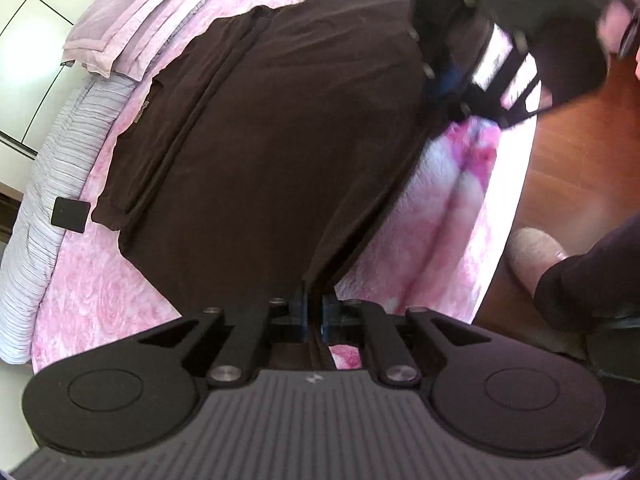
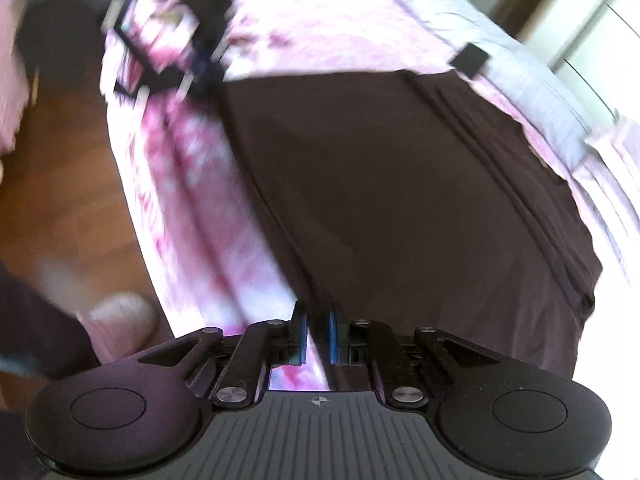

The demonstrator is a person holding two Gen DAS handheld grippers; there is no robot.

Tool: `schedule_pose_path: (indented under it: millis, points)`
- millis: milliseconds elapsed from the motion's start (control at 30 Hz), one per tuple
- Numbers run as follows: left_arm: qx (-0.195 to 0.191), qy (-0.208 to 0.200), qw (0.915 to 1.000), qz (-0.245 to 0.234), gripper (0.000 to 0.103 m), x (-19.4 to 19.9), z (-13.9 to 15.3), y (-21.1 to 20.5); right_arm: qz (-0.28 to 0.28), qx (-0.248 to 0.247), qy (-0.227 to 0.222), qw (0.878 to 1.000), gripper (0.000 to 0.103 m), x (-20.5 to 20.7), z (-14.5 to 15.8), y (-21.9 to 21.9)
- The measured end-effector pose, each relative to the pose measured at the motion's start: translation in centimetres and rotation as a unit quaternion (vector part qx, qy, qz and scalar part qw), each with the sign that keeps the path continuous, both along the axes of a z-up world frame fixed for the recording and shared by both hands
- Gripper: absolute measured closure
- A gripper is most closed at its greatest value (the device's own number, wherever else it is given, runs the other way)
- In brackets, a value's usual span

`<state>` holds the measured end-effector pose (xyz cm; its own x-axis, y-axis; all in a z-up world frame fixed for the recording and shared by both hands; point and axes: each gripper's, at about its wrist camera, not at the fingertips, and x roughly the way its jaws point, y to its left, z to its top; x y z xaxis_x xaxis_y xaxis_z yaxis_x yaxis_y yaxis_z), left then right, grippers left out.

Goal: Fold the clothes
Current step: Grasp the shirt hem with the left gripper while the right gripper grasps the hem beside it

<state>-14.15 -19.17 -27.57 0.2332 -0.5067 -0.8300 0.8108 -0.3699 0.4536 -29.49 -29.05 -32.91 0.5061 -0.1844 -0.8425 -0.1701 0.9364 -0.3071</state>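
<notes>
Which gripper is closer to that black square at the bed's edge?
Left. The left gripper is across the brown garment from the black square; the right gripper, farther along its hem.

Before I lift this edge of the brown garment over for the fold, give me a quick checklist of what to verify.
1. Left gripper shut on the brown garment edge: ok.
2. Right gripper shut on the same edge: ok; fabric runs between its pads.
3. Edge taut between the grippers: ok.
4. Garment flat on the pink blanket: ok, with a sleeve folded in on the far side.
5. Small black square clear of the garment: ok in the left view; right view too blurred.
</notes>
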Motion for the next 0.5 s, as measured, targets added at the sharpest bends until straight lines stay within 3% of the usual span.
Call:
schedule_pose_path:
  millis: [133, 267, 467, 500]
  points:
    - [0.001, 0.004, 1.0, -0.003, 0.098, 0.4, 0.7, 0.1, 0.011, -0.06, 0.005, 0.998, 0.095, -2.5, -1.3, -0.7]
    - [0.006, 0.002, 1.0, -0.005, 0.098, 1.0, 0.7, -0.2, -0.026, -0.108, 0.046, 0.993, 0.095, -6.5, -2.2, -4.5]
    - [0.023, -0.005, 0.9995, -0.019, 0.099, 1.5, 0.4, -0.5, -0.063, -0.149, 0.097, 0.982, 0.096, -10.7, -2.8, -10.0]
    - [0.028, -0.004, 0.9993, -0.024, 0.099, 1.5, 0.5, -0.4, -0.063, -0.149, 0.103, 0.981, 0.1, -11.1, -2.6, -10.5]
